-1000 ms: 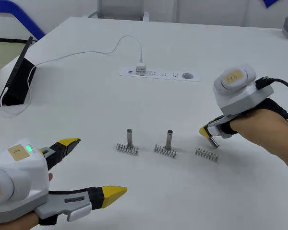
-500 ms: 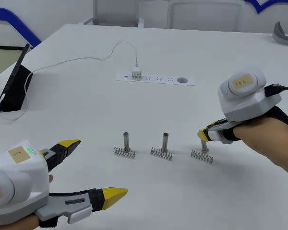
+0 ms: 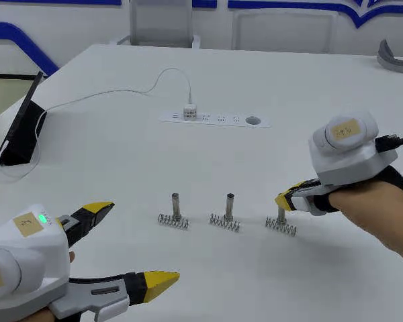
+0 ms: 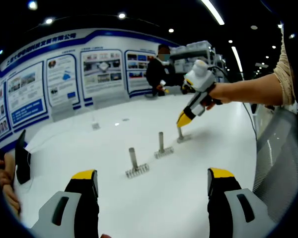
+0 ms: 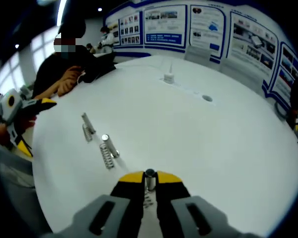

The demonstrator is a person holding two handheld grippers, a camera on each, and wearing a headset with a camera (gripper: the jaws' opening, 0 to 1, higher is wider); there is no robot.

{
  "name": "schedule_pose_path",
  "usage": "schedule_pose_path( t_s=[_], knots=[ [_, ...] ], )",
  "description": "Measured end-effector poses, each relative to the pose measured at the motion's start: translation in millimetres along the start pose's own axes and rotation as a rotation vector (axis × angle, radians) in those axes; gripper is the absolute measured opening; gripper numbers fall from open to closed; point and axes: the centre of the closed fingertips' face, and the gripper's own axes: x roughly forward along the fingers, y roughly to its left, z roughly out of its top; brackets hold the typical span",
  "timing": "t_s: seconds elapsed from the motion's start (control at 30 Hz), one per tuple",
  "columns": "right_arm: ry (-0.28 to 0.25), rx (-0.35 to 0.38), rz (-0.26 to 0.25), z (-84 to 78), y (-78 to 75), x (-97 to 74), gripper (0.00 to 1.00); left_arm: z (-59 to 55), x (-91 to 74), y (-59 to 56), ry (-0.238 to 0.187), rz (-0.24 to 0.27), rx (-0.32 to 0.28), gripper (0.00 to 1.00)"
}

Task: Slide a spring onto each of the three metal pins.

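White and matte, the surface (image 3: pixel 121 161) runs broad and flat. Nearest, well short of the middle pin (image 3: pixel 229 203) and off to its left, the left gripper (image 3: pixel 136 241) hovers released, its yellow-tipped black jaws spread wide with nothing between them. The middle pin is a short, smooth grey metal cylinder standing upright, and the middle spring (image 3: pixel 225 223), a fine wire coil, lies on its side against its foot. To its left stands the left pin (image 3: pixel 176 203), of the same kind, with the left spring (image 3: pixel 172 221) lying at its base. To its right the right gripper (image 3: pixel 283 200) is clenched on the top of the right pin (image 3: pixel 281 215); the right gripper view has the pin's round end pinched between the yellow tips. The right spring (image 3: pixel 281 227) lies at that pin's foot. Well beyond the middle pin sits a long, flat white power strip (image 3: pixel 221 120) with a cube-shaped charger (image 3: pixel 189 112) plugged in; its thin white cable (image 3: pixel 121 89) curls away left toward a dark slab-shaped device (image 3: pixel 17 131) far left of the middle pin.
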Motion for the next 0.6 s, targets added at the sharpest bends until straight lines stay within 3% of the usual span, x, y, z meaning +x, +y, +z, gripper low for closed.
schedule_pose_path(
  t_s=[0.6],
  knots=[
    [-0.032,-0.022,0.005,-7.1,0.2,-4.9,0.1,1.2,2.0,-6.0,-0.001,-0.009,0.009,0.93]
  ],
)
